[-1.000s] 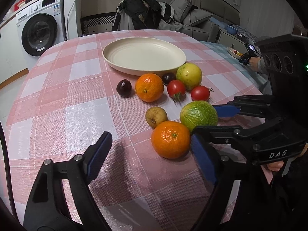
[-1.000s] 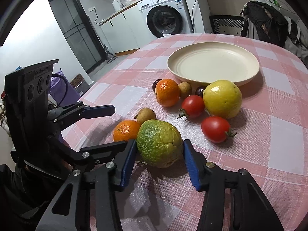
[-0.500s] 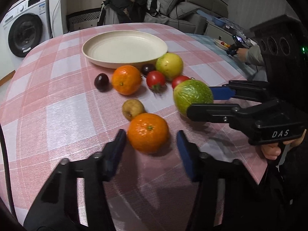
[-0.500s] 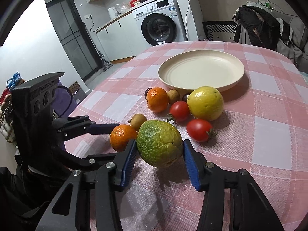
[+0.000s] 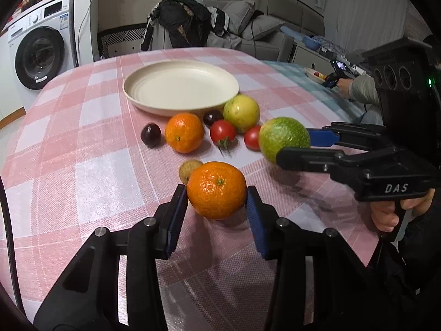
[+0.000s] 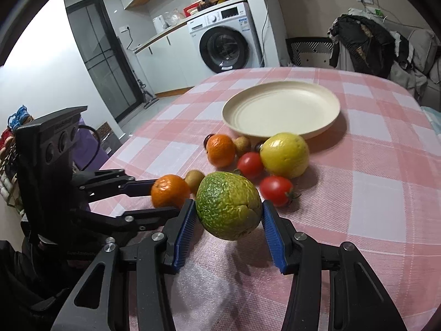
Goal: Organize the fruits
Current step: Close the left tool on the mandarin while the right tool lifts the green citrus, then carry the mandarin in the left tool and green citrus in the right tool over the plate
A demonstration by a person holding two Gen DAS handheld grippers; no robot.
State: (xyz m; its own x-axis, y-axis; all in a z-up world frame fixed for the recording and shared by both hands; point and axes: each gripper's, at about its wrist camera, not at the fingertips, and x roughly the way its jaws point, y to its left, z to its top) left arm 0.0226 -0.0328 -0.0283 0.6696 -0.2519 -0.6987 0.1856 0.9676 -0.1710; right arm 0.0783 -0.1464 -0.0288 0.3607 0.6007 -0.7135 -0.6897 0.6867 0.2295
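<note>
An orange [image 5: 217, 190] sits between the blue pads of my left gripper [image 5: 216, 193], whose jaws are closing and touch it on both sides. My right gripper [image 6: 228, 209] is shut on a rough green fruit [image 6: 228, 205] and holds it a little above the pink checked cloth, to the right of the orange. Behind them lie a small brown fruit [image 5: 188, 169], a second orange [image 5: 184, 132], two tomatoes [image 5: 222, 132], a yellow-green fruit [image 5: 241, 113] and two dark plums [image 5: 150, 135]. An empty cream plate [image 5: 180, 85] stands beyond.
The round table's edge [image 5: 41, 93] curves off at the left. A washing machine [image 5: 38, 52] is at the back left, and a chair heaped with clothes [image 5: 187, 24] stands behind the table. Another person's hand [image 5: 344, 85] holds a device at the far right.
My left gripper's wide jaws have closed in around the near orange. The right gripper has kept its hold on the green fruit and raised it slightly off the cloth.
</note>
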